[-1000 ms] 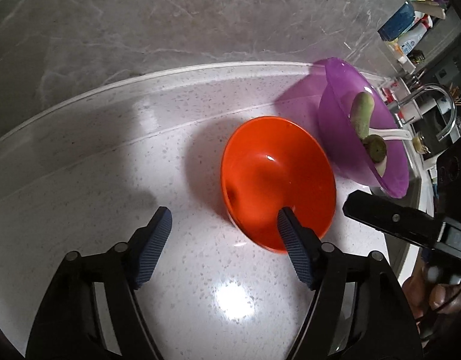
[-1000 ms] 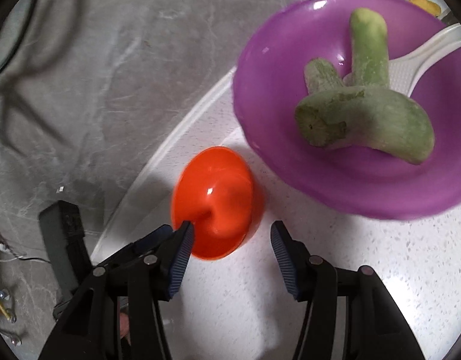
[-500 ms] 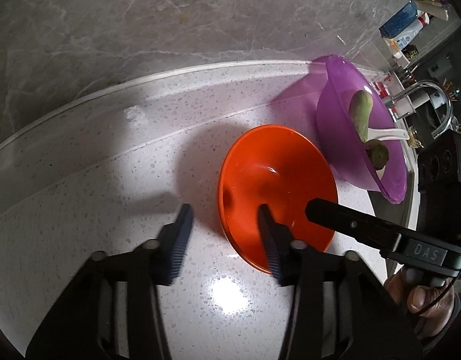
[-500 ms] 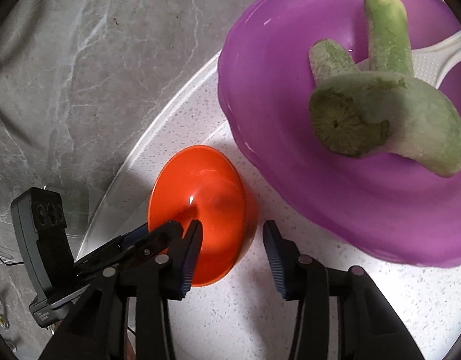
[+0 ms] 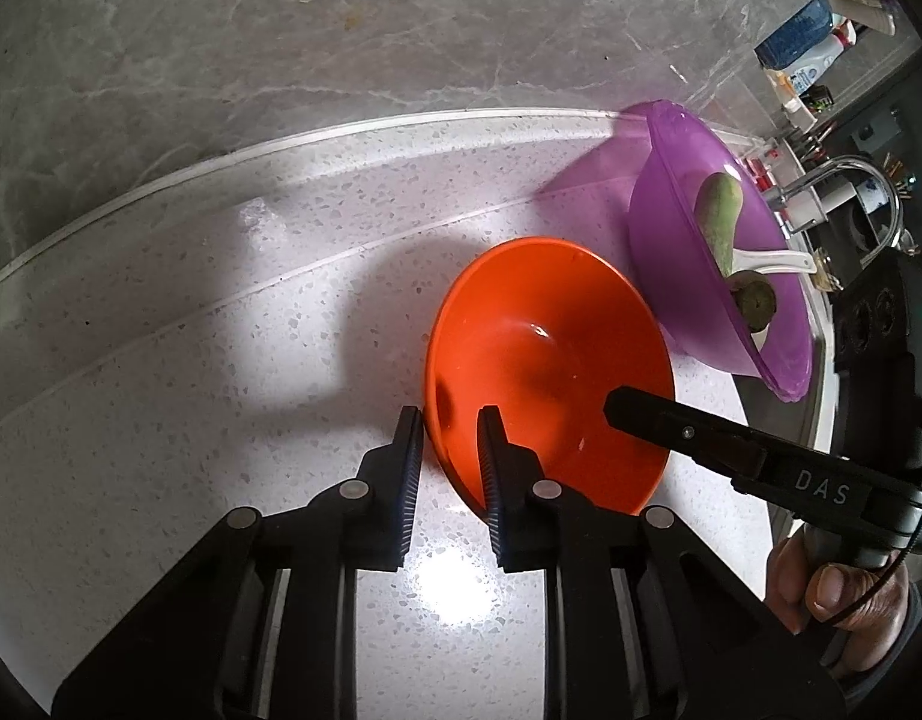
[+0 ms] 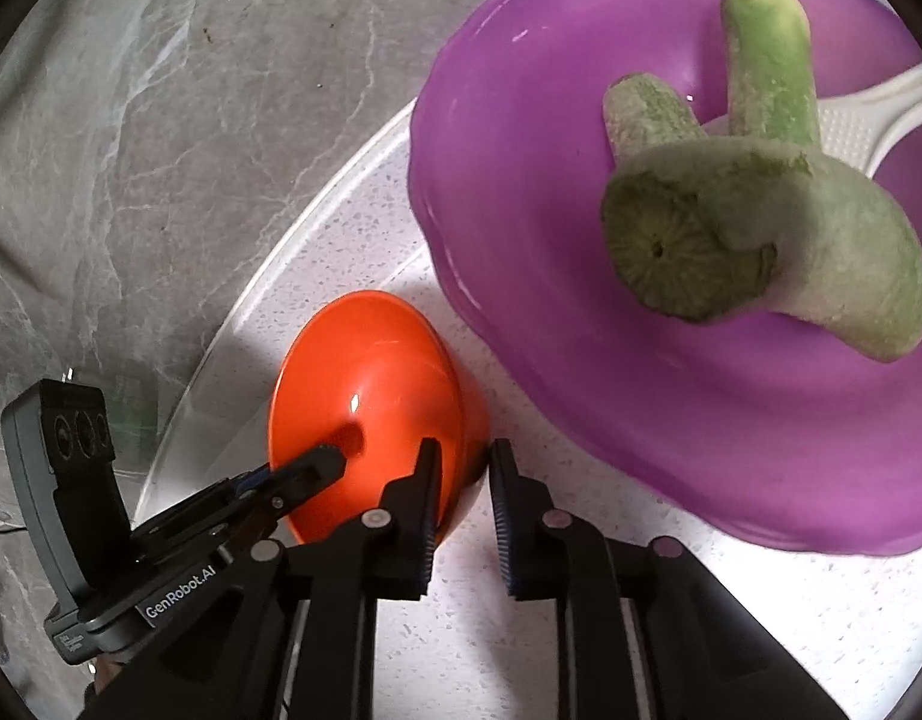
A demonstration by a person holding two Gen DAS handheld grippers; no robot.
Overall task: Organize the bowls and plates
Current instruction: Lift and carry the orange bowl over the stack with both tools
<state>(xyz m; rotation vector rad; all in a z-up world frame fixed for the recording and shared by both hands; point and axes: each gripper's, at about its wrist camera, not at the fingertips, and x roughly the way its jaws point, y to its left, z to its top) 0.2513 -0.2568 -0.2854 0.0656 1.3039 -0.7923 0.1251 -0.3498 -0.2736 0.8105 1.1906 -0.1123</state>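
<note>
An empty orange bowl sits on the white speckled counter. My left gripper straddles its near-left rim, one pad outside the wall and one inside; the jaws are closing and pinch the rim. My right gripper straddles the opposite rim the same way, its jaws also closing onto the wall. In the left wrist view the right gripper reaches into the bowl from the right. A large purple bowl beside it holds green gourds and a white spoon.
A grey marble wall rises behind the counter's raised back edge. A tap and bottles stand at the far right past the purple bowl. A hand holds the right gripper's handle.
Both grippers' jaws have narrowed from wide apart to a pinch around the orange bowl's rim. The right gripper has come in and down to the bowl.
</note>
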